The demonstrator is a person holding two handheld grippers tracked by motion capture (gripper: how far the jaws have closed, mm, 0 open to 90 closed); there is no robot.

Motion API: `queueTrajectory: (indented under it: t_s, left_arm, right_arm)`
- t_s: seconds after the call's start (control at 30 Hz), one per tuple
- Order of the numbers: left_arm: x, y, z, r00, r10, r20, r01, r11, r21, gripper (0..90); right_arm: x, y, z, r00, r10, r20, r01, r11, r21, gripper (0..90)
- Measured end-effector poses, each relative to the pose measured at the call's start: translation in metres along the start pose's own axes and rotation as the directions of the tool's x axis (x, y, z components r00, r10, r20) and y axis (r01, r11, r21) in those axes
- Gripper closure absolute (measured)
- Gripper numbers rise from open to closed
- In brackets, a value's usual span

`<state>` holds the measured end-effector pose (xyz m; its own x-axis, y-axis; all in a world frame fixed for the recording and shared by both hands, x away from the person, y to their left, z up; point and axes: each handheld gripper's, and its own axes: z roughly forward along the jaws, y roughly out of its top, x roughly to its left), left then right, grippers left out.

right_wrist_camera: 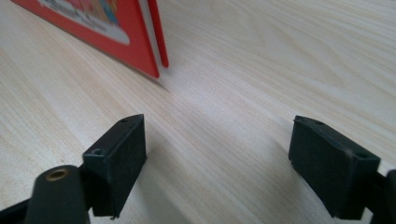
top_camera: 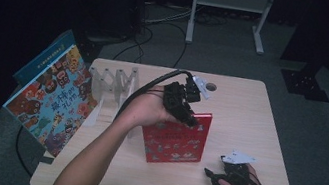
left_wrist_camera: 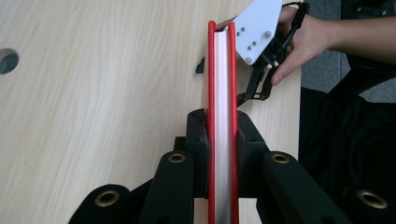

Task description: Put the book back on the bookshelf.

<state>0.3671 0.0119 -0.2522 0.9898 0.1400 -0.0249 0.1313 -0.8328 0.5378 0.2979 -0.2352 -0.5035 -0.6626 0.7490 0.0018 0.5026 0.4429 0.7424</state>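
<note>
A red hardcover book stands tilted on its lower edge in the middle of the wooden table. My left gripper holds its top edge. In the left gripper view the pads press both red covers of the book, so the left gripper is shut on it. My right gripper rests low on the table to the book's right, and its jaws point at the lower corner. In the right gripper view the right gripper stands open over bare wood, with the book's corner farther off.
A colourful picture book leans off the table's left edge, with a blue book behind it. A clear zigzag book rack stands at the back left. A round hole is near the far edge. Cables lie on the floor beyond.
</note>
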Motion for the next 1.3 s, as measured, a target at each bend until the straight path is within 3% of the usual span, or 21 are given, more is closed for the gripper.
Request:
queueTrajectory:
  t_s: [0.13, 0.37, 0.47, 0.63, 0.9, 1.07, 1.13, 1.23, 1.3]
  left_arm:
    - [0.0, -0.012, -0.015, 0.9995, -0.029, -0.011, 0.029, 0.9992, -0.029, 79.1]
    - [0.0, -0.03, -0.036, 0.9973, -0.065, -0.035, 0.063, 0.9964, -0.057, 79.1]
    - [-0.006, -0.047, -0.052, 0.9947, -0.088, -0.054, 0.084, 0.9936, -0.076, 79.1]
    - [-0.007, -0.061, -0.066, 0.9905, -0.12, -0.066, 0.115, 0.9904, -0.076, 79.0]
    - [-0.008, -0.098, -0.103, 0.9738, -0.197, -0.113, 0.186, 0.977, -0.105, 79.0]
    - [-0.011, -0.112, -0.12, 0.9648, -0.219, -0.145, 0.205, 0.9728, -0.108, 79.0]
    - [-0.012, -0.121, -0.129, 0.9581, -0.238, -0.159, 0.222, 0.9684, -0.114, 79.0]
    - [-0.014, -0.126, -0.135, 0.9551, -0.24, -0.173, 0.223, 0.9679, -0.117, 79.0]
    - [-0.014, -0.136, -0.142, 0.948, -0.256, -0.19, 0.237, 0.9646, -0.116, 79.0]
  right_arm:
    - [0.0, 0.0, 0.001, 0.9999, -0.01, -0.007, 0.01, 1.0, 0.008, 12.9]
    - [0.0, 0.0, 0.001, 0.9999, -0.01, -0.011, 0.01, 1.0, 0.01, 12.7]
    - [0.0, 0.001, 0.001, 0.9998, -0.01, -0.019, 0.01, 1.0, 0.015, 12.4]
    - [-0.002, 0.002, 0.002, 0.9998, -0.009, -0.016, 0.009, 1.0, 0.014, 12.4]
    - [-0.007, 0.004, 0.005, 1.0, -0.002, -0.002, 0.002, 1.0, 0.014, 12.5]
    - [-0.006, 0.004, 0.005, 1.0, 0.004, 0.0, -0.004, 1.0, 0.013, 12.5]
    - [-0.006, 0.004, 0.004, 1.0, 0.005, -0.002, -0.005, 1.0, 0.015, 12.5]
    - [-0.006, 0.004, 0.004, 1.0, 0.004, 0.0, -0.004, 1.0, 0.016, 12.5]
    - [-0.006, 0.004, 0.005, 1.0, 0.004, 0.001, -0.004, 1.0, 0.013, 12.5]
